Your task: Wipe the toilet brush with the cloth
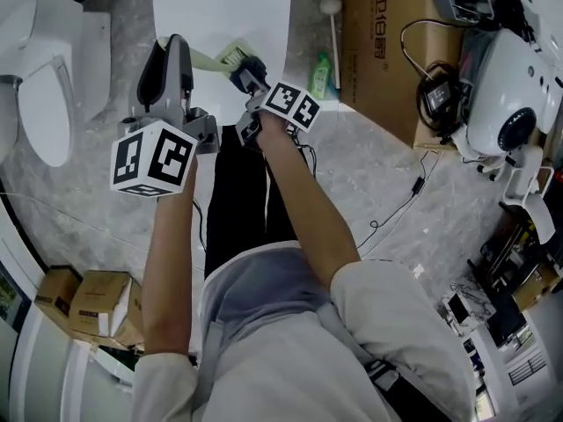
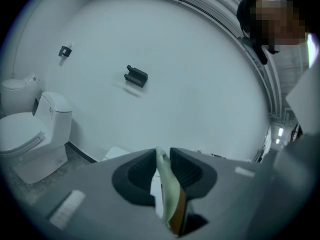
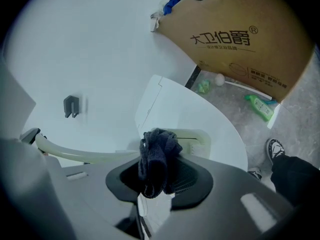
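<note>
Both jaw pairs closed: L gripper (image 2: 162,155) pinches toilet brush (image 3: 85,155) by handle end, R gripper (image 3: 160,168) holds dark cloth (image 3: 156,156) bunched. Brush runs crosswise ahead of R's jaws, head (image 3: 197,139) just beyond cloth; contact unclear.

- Left of the white fixture (image 1: 220,7), bare floor (image 1: 127,11) stays open as far as the toilet (image 1: 48,86).
- Right of it, a green bottle (image 1: 321,75) and a cardboard box (image 1: 387,51) crowd the narrow floor strip.
- Over its near edge, the toilet brush (image 1: 220,58) bars the way.
</note>
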Tool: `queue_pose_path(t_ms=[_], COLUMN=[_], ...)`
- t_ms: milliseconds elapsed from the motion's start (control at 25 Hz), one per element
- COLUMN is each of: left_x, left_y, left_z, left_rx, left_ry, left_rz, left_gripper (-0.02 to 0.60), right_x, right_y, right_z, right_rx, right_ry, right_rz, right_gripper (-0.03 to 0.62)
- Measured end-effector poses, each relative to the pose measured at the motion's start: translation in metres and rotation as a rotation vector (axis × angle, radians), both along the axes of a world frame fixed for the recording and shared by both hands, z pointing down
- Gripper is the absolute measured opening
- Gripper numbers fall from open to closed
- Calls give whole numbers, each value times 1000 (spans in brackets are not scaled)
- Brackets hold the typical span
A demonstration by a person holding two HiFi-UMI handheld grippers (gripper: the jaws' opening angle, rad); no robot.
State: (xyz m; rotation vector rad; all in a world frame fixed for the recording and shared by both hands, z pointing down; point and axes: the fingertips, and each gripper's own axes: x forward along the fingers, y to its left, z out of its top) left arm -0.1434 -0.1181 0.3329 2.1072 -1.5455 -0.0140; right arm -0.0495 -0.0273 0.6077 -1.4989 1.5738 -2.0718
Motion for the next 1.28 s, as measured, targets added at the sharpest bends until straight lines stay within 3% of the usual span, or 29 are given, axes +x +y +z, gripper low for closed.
queue_pose_path(t_ms=[440, 1280], left_x=[1, 1], left_y=[0, 0], left_z=[-4, -4], left_rx=[-7, -51], left_ry=[6, 40], left_rz=[-9, -20], left_gripper=[0, 0], right_x=[0, -1], right_y=[0, -2], right_z=[-34, -98], right_rx=[36, 83], right_ry=[-1, -19], right_rz=[-79, -129], right_gripper=[101, 101])
